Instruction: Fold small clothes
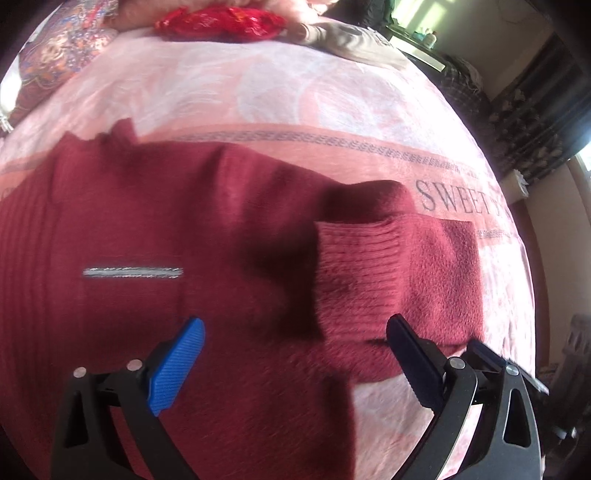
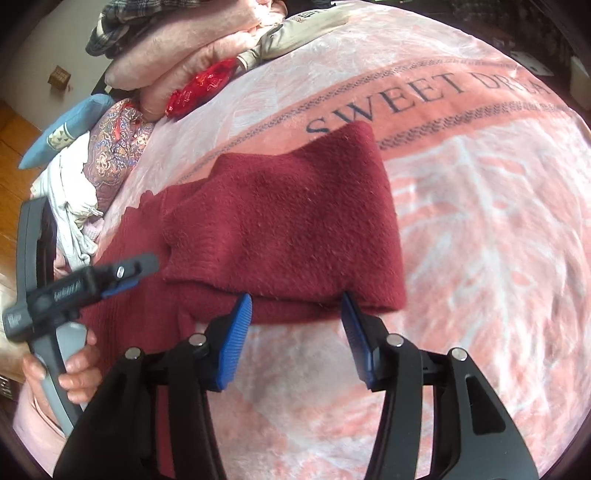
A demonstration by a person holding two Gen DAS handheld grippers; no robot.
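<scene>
Lying just ahead of both spread, empty grippers [image 1: 295, 328] [image 2: 297, 302]: burgundy sweater [image 2: 280, 221] on pink blanket [image 2: 480, 221].

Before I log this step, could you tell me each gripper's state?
Left gripper: open, empty, above the red sweater.
Right gripper: open, holding nothing.

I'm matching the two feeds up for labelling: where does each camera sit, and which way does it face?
Left wrist: on the left hand-held gripper, tilted down at the dark red sweater; open jaws show.
Right wrist: on the right hand-held gripper, facing the sweater's folded sleeve; open jaws, a hand.
Shared: sweater, pink blanket, red bag.
</scene>
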